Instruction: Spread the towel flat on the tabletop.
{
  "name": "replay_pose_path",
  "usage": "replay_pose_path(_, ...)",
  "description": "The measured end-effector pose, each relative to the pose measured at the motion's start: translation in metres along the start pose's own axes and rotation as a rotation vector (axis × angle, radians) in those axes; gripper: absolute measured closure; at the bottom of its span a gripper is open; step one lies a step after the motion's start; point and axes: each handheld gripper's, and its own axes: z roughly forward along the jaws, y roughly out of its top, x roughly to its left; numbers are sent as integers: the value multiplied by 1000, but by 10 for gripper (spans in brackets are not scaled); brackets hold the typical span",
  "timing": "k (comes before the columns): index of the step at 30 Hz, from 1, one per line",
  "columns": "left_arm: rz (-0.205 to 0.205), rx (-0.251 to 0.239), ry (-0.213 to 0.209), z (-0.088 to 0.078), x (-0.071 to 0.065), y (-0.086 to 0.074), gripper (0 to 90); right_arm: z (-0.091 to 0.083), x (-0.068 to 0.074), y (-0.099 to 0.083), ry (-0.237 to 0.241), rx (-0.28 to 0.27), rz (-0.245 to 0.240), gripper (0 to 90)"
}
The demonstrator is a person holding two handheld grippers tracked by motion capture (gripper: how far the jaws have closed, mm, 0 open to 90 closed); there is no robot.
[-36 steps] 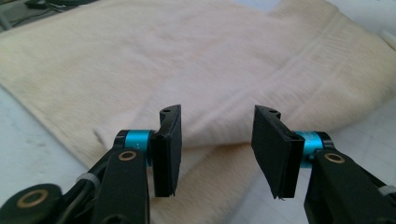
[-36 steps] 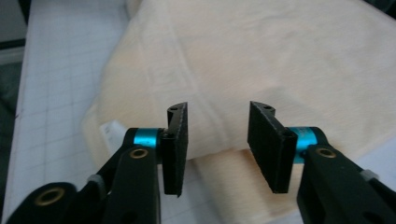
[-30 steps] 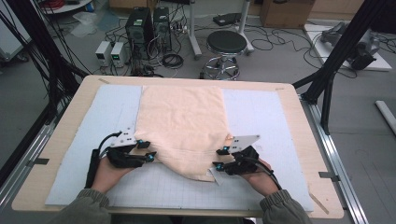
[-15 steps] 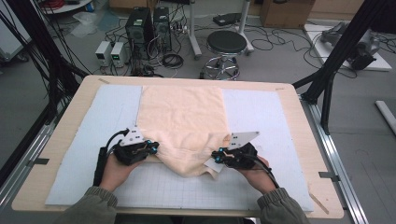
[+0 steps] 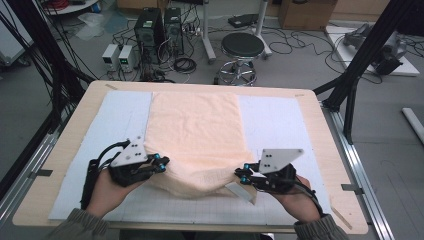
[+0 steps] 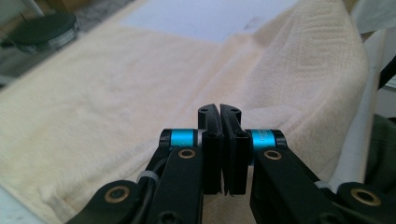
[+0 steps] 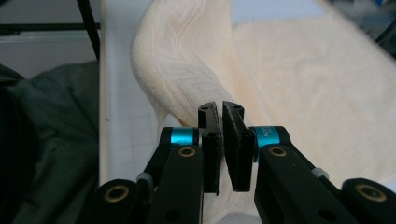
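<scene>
While jaws pinch, towel (image 5: 197, 131) corners lifted

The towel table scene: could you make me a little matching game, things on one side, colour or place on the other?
Things:
1. towel
2. stool
3. left gripper
4. mat

Descriptions:
A. pale blue sheet covering the tabletop
B. black round seat on the floor beyond the table
C. peach cloth with its near edge lifted
D. shut on the towel's near left corner

Pairs: 1-C, 2-B, 3-D, 4-A
</scene>
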Motion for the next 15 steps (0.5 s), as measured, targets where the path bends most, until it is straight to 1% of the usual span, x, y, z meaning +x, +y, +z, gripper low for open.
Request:
replay_pose_path(1, -27, 33, -6, 13, 8, -8, 867, 10, -7, -6, 17, 20, 32, 843)
replay_pose_path(2, -70, 80, -20, 25, 15, -16, 863, 21, -16, -13, 53, 44, 75, 796)
replay_pose_path(3, -99, 114, -27, 34, 21, -24, 857, 33, -24, -20, 81, 76, 113, 728)
replay_pose_path(4, -122, 122, -30, 38, 25, -31, 851, 40, -28, -26, 74, 91, 127, 696)
replay_pose_path(5, -133, 107, -43, 38, 27, -36, 818, 43, -32, -31, 70, 85, 132, 687)
replay_pose_path(6, -142, 81, -46, 36, 27, -40, 788, 43, -35, -34, 63, 72, 137, 679)
replay_pose_path(7, -132, 62, -38, 33, 27, -42, 739, 41, -37, -37, 46, 54, 142, 673)
replay_pose_path(8, -125, 52, -29, 30, 26, -43, 709, 38, -39, -39, 35, 37, 149, 666)
replay_pose_path(10, -112, 42, -19, 22, 27, -44, 662, 32, -44, -44, 22, 9, 158, 650)
replay_pose_path(11, -106, 31, -14, 18, 26, -46, 640, 28, -45, -46, 29, -10, 171, 648)
replay_pose_path(13, -103, 22, 1, 10, 25, -51, 626, 23, -46, -51, 33, -41, 188, 640)
replay_pose_path(14, -96, 26, 3, 7, 23, -54, 614, 21, -45, -53, 34, -43, 193, 635)
replay_pose_path(15, -91, 27, 5, 5, 21, -59, 611, 21, -42, -56, 39, -46, 187, 631)
